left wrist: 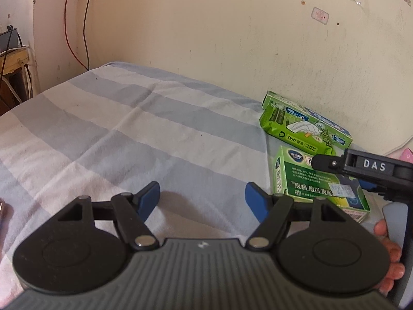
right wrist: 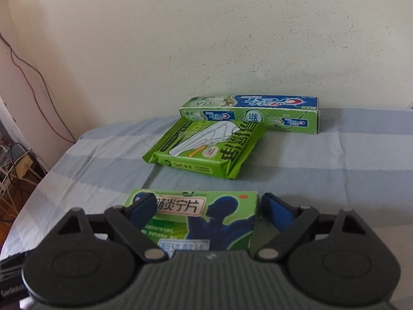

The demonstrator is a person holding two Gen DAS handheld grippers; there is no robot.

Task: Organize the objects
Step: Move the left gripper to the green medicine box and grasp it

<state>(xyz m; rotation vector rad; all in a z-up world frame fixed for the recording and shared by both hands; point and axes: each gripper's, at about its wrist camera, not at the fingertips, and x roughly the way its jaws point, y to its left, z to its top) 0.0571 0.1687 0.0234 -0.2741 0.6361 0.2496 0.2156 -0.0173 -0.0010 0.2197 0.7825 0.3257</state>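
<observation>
Green medicine box (right wrist: 196,219) is lying flat between the right gripper's (right wrist: 206,210) spread fingers; wipes pack (right wrist: 204,149) and toothpaste box (right wrist: 253,113) are sitting ahead.

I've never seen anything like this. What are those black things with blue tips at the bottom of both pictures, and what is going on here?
Those are two hand-held grippers, one in each of a person's hands; no robot arm is involved. Each carries a camera looking forward along its two blue-padded fingers, so each picture is one gripper's own view.

The left gripper is open and empty over a striped bedsheet. The right gripper is open too, its fingers straddling a green medicine box without clearly clamping it yet.

Behind it lie a green wipes pack and, against the wall, a toothpaste box. The left view shows the right gripper from the side, marked DAS.
</observation>
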